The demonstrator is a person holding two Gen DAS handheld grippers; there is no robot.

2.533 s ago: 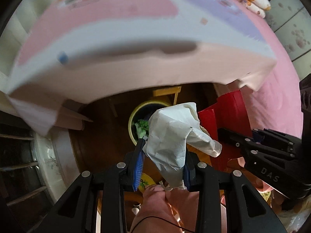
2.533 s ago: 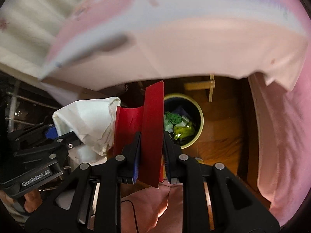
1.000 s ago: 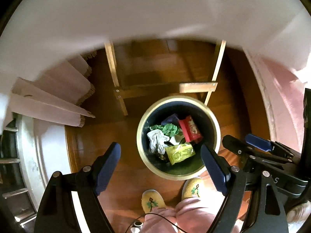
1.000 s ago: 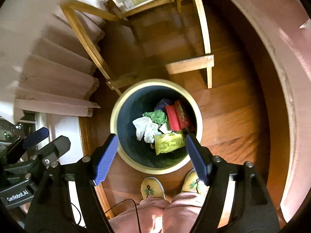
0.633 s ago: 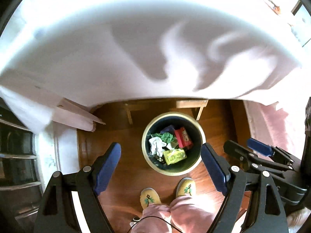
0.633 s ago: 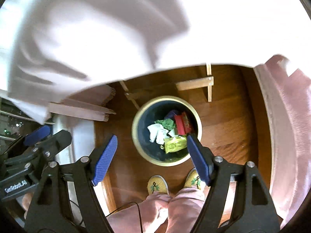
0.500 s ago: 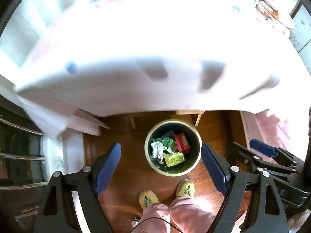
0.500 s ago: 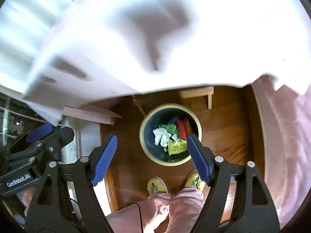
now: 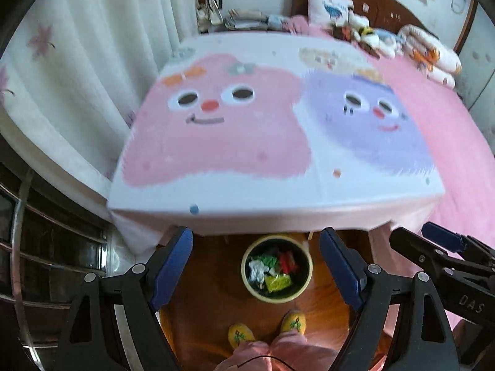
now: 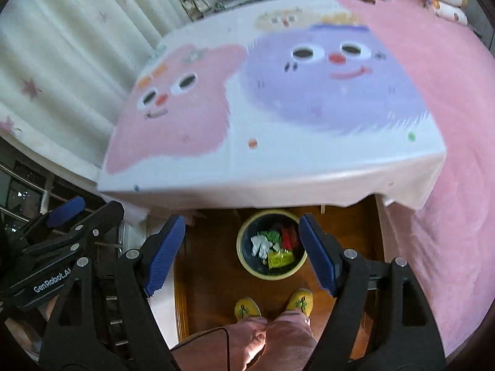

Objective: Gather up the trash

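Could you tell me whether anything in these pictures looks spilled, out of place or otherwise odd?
Nothing stands out. The trash bin stands upright on the wooden floor with the white tissue, red wrapper and yellow packet inside it. No litter shows on the floor or on the tablecloth. Both grippers, left and right, are open and empty.

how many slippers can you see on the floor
2. Both yellow, side by side on the wood floor just in front of the bin: the left slipper and the right slipper, each on a foot.
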